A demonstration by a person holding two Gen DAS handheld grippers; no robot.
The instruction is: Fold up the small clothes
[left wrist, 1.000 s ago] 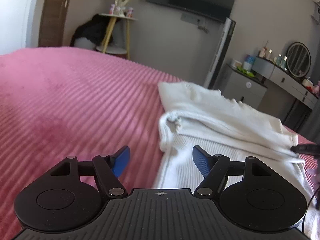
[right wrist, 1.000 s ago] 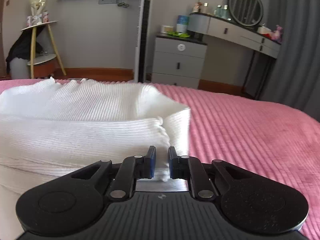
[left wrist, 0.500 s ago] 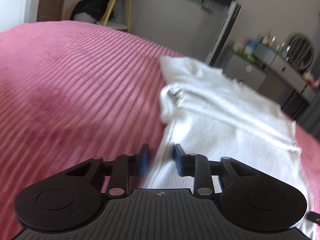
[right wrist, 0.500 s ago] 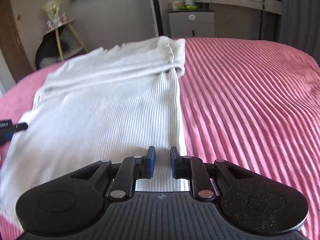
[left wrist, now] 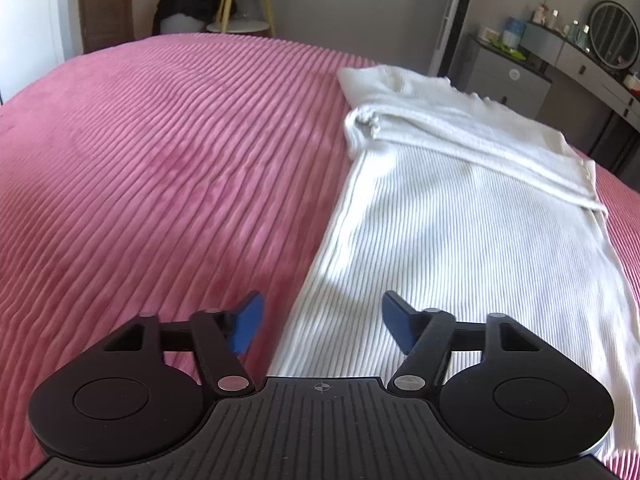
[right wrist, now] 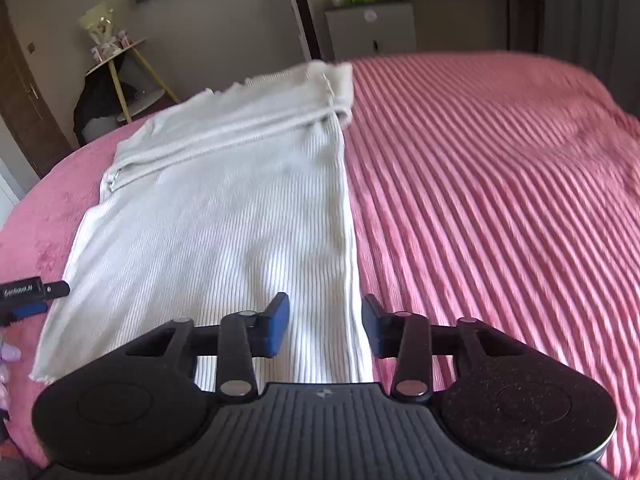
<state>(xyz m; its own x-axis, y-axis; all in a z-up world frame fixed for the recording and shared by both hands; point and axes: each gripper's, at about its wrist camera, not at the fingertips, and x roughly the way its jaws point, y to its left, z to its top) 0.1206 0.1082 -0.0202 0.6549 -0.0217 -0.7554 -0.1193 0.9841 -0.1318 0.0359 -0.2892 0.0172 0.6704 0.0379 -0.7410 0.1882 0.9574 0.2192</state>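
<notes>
While left view lacks it, right shows left gripper (right wrist: 24,300).

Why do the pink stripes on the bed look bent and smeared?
Left wrist view: the fisheye lens curves the bedspread, and soft light patches cross the white garment. Right wrist view: the bedspread stripes are streaked by motion blur, and the room beyond is soft.

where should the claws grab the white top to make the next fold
Probably at the two near hem corners of the white ribbed top, one claw each, coming in low from the near side. The left claw and right claw are open and already straddle its long side edges on the pink bedspread, and the far end is already folded over.
</notes>
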